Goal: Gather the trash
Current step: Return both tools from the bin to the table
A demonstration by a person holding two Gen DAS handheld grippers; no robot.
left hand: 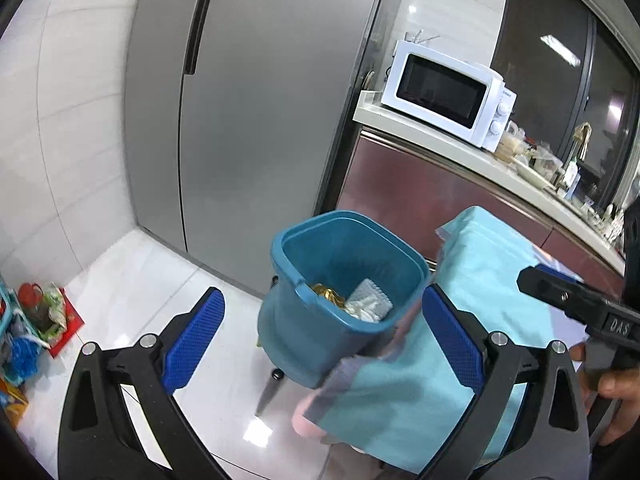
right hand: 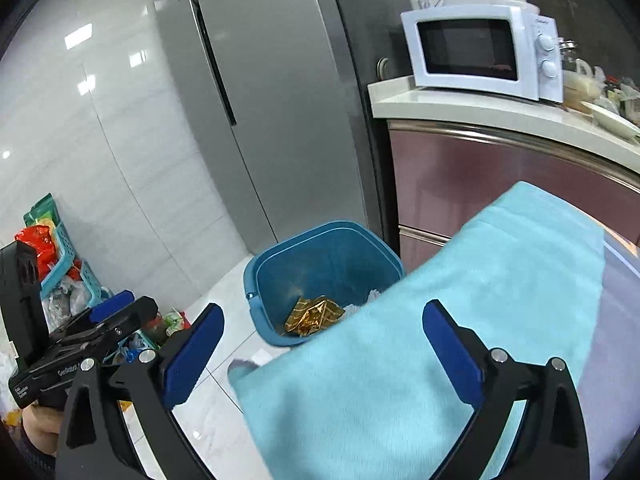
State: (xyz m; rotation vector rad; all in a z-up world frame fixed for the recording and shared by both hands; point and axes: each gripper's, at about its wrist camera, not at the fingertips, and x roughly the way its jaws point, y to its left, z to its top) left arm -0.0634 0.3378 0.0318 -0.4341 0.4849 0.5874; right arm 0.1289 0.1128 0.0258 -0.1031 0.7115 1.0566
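Looking at both wrist views: left gripper (left hand: 322, 334) and right gripper (right hand: 323, 344) both have jaws spread wide, nothing clamped in either. Blue pads clear of everything.

Task's thing = trash bin (left hand: 344, 300), teal, upright on the white tile floor (left hand: 140, 280), just in front of the grey fridge (left hand: 248, 100) and beside the maroon cabinet (right hand: 500, 184). Already holds a gold foil wrapper (right hand: 314, 315) and a white crumpled wrapper (left hand: 368, 304), both at the bottom. So my read: a drop is done and the grippers sit above/behind the bin.

Light-blue cloth (right hand: 420, 340) covers the near surface, its edge overlapping the bin rim in the right view (can't tell if it touches the rim or just hangs in front).

Risks from here, imo:
- cloth edge snags on a gripper finger on the next pass → drags cloth, could tip the bin (light plastic, looks nearly empty, so easy to knock).
- more clutter at floor left: basket (right hand: 60, 264) w/ packets, red bag. Reaching there w/ the left gripper crosses close to the bin; wide jaws could clip the rim.
- both frames slightly blurred, so depth between cloth and bin is uncertain; misjudge it and the next piece lands on the cloth, not in the bin.
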